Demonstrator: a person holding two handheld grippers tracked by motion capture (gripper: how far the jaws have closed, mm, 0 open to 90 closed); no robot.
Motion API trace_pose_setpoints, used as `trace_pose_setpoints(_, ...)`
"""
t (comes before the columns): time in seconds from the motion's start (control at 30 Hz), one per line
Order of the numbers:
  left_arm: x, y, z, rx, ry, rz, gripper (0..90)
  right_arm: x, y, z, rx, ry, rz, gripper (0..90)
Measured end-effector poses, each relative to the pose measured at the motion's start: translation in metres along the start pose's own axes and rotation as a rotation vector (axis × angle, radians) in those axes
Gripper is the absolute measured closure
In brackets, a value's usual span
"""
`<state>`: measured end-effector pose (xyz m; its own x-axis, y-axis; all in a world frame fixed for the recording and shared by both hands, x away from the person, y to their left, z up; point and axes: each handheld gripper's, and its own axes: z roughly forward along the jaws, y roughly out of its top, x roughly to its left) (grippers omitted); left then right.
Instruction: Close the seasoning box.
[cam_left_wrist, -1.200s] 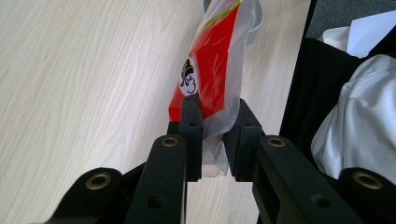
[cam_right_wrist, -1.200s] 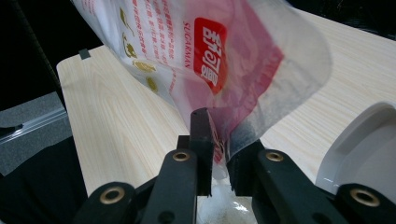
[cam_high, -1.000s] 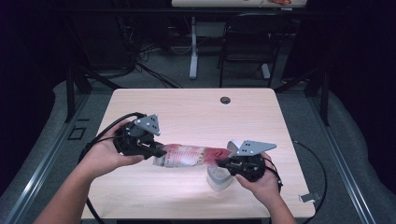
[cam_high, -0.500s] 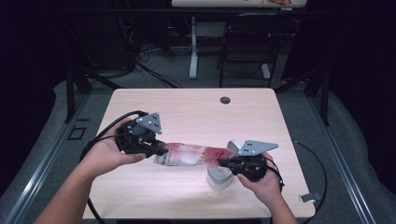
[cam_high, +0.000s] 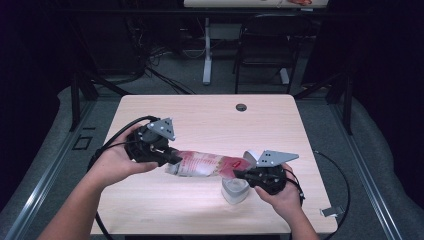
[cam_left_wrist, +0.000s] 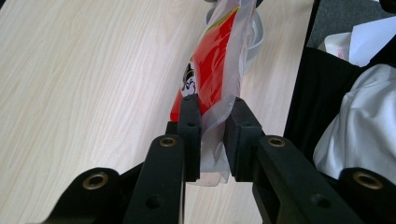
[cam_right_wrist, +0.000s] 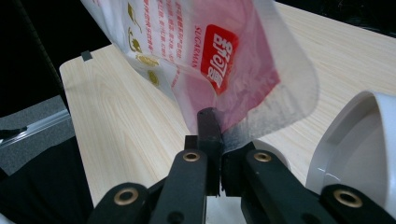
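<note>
1. a red and clear plastic bag (cam_high: 210, 163) is held stretched above the table (cam_high: 200, 120), between the two grippers
2. left gripper (cam_high: 172, 159): one end of the bag is pinched; in the left gripper view the film (cam_left_wrist: 215, 65) is seen clamped between the jaws, bag running straight out ahead of them
3. right gripper (cam_high: 239, 174): jaws have just been closing and are pressed together on the bag's other end; in the right gripper view the clear edge (cam_right_wrist: 261, 119) is caught at the tips, bag rising above them
4. a white container (cam_high: 234, 190) is seen on the table just beside and below the right gripper, its lid (cam_right_wrist: 359, 149) right of the jaws
</note>
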<state>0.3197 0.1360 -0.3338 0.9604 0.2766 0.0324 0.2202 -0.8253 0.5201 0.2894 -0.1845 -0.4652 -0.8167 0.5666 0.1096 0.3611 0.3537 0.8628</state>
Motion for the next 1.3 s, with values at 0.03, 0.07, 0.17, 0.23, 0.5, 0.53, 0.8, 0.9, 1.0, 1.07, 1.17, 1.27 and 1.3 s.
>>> trace_pose_setpoints(0.03,0.0002,0.0003,0.0,-0.002,0.002,-0.001,78.2,0.0001,-0.0001,0.0002,-0.003,0.002,0.004,89.1)
trace_pose_setpoints(0.07,0.0003,0.0004,0.0001,-0.004,0.002,-0.002,78.1,0.0001,-0.0002,0.0002,-0.004,0.001,0.005,89.1)
trace_pose_setpoints(0.17,0.0008,0.0007,0.0,-0.008,0.002,-0.002,77.8,-0.0003,-0.0005,0.0001,-0.003,0.003,0.006,89.3)
trace_pose_setpoints(0.23,0.0006,0.0011,-0.0002,-0.01,0.002,-0.002,77.6,-0.0005,-0.0006,0.0001,-0.002,0.004,0.007,89.3)
trace_pose_setpoints(0.5,0.0002,0.003,-0.0009,-0.01,0.004,0.0,76.4,-0.0014,-0.0012,0.0,-0.001,0.004,0.009,89.4)
trace_pose_setpoints(0.53,0.0002,0.0032,-0.0009,-0.01,0.004,0.0,76.3,-0.0015,-0.0012,0.0,-0.002,0.004,0.009,89.4)
trace_pose_setpoints(0.8,0.001,0.0046,-0.0013,-0.015,0.004,-0.001,75.8,-0.0017,-0.0015,0.0,-0.002,0.004,0.01,89.4)
trace_pose_setpoints(0.9,0.0011,0.0049,-0.0014,-0.017,0.003,-0.001,75.6,-0.0018,-0.0016,0.0,-0.003,0.002,0.012,89.3)
trace_pose_setpoints(1.0,0.0008,0.0054,-0.0016,-0.017,0.004,-0.002,75.4,-0.0019,-0.0017,0.0,-0.003,0.001,0.012,89.3)
trace_pose_setpoints(1.07,0.0009,0.0056,-0.0016,-0.018,0.004,-0.003,75.4,-0.002,-0.0018,0.0,-0.004,0.001,0.012,89.1)
trace_pose_setpoints(1.17,0.0012,0.0058,-0.0016,-0.018,0.005,-0.003,75.4,-0.0022,-0.0019,0.0,-0.003,-0.003,0.011,89.1)
trace_pose_setpoints(1.27,0.0014,0.0061,-0.0016,-0.017,0.003,-0.005,75.4,-0.0023,-0.002,0.0,-0.004,-0.002,0.012,89.0)
trace_pose_setpoints(1.3,0.0014,0.0062,-0.0016,-0.017,0.003,-0.004,75.4,-0.0023,-0.002,0.0,-0.004,-0.002,0.012,89.0)
